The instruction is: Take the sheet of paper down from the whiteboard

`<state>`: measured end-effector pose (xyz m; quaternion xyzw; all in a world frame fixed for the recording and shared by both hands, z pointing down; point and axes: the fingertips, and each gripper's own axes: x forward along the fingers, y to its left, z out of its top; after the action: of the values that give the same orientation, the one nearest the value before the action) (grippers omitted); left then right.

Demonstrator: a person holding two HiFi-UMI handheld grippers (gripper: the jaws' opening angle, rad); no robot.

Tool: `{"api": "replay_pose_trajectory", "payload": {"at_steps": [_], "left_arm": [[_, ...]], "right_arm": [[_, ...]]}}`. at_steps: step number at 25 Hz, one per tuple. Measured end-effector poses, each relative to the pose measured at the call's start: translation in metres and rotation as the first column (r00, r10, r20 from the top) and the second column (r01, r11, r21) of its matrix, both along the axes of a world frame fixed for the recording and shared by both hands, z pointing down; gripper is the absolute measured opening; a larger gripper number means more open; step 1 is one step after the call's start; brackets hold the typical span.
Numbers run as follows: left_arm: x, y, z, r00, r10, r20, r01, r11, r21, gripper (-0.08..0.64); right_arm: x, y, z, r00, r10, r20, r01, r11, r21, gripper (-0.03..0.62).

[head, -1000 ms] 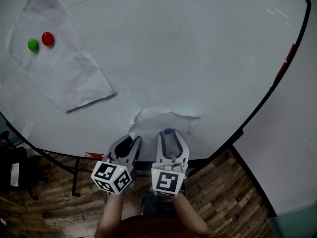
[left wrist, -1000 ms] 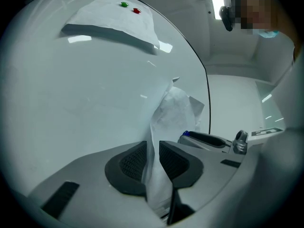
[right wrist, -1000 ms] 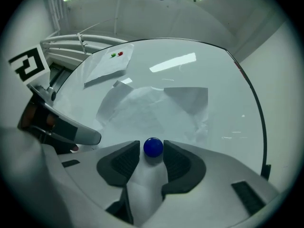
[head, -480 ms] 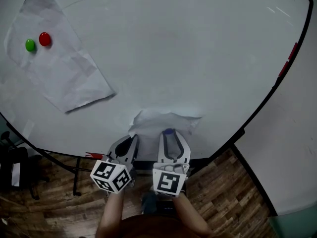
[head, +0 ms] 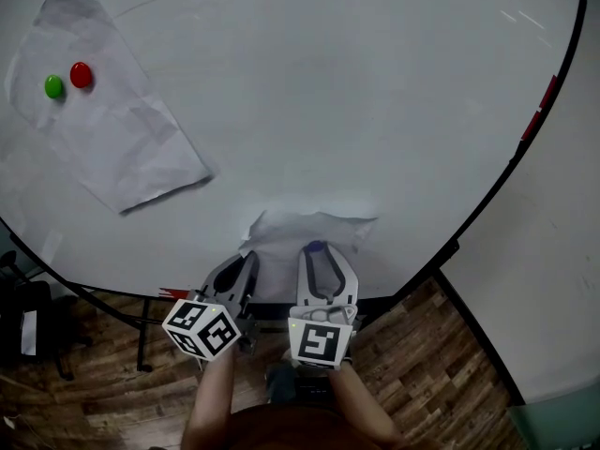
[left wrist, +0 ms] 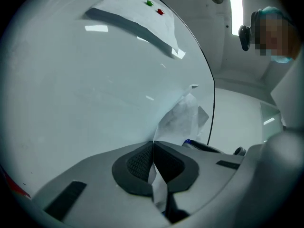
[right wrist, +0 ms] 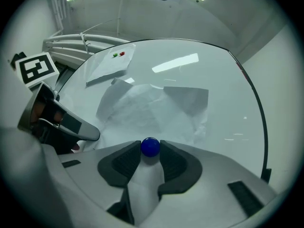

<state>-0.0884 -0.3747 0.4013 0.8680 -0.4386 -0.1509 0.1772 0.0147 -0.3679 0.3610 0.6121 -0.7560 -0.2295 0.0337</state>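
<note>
Paper sheet (head: 314, 225) pinched in left tool (left wrist: 153, 145), blue magnet (right wrist: 150, 147) gripped by right tool (head: 319, 254), jaws freshly closed.

Along the lower edge of the whiteboard (head: 356, 92), the crumpled sheet of paper (head: 309, 228) is disappearing behind the left gripper (head: 247, 261) and the right gripper (head: 319, 257). The right gripper's jaws have just been closing on the blue magnet (head: 317, 247), which is showing only its top. At the whiteboard's upper left, the second sheet (head: 103, 139) is running off the head view's top edge.
</note>
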Motion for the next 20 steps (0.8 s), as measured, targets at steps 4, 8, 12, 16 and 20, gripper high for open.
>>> {"api": "replay_pose_trajectory", "payload": {"at_steps": [4,8,12,16,20], "left_arm": [[0.000,-0.001,0.000,0.999,0.003,-0.039,-0.004,1.000,-0.015,0.025],[0.000,-0.001,0.000,0.997,0.005,-0.073,-0.007,1.000,-0.029,0.025],[0.000,0.000,-0.001,0.996,0.005,-0.086,-0.008,0.999,-0.035,0.025],[0.000,0.003,-0.003,0.995,0.011,-0.100,-0.014,0.999,-0.036,0.025],[-0.003,0.007,-0.004,0.996,0.011,-0.089,-0.015,0.999,-0.039,0.025]], "right_arm": [[0.002,0.002,0.002,0.999,-0.028,0.042,0.029,0.999,-0.033,0.137],[0.001,0.006,0.006,0.998,-0.042,0.039,0.044,0.999,-0.033,0.137],[0.004,0.008,0.010,0.998,-0.039,0.039,0.041,0.998,-0.057,0.137],[0.012,0.007,0.011,0.999,-0.024,0.049,0.028,0.996,-0.083,0.137],[0.015,0.007,0.011,0.999,-0.023,0.048,0.026,0.997,-0.068,0.137]]}}
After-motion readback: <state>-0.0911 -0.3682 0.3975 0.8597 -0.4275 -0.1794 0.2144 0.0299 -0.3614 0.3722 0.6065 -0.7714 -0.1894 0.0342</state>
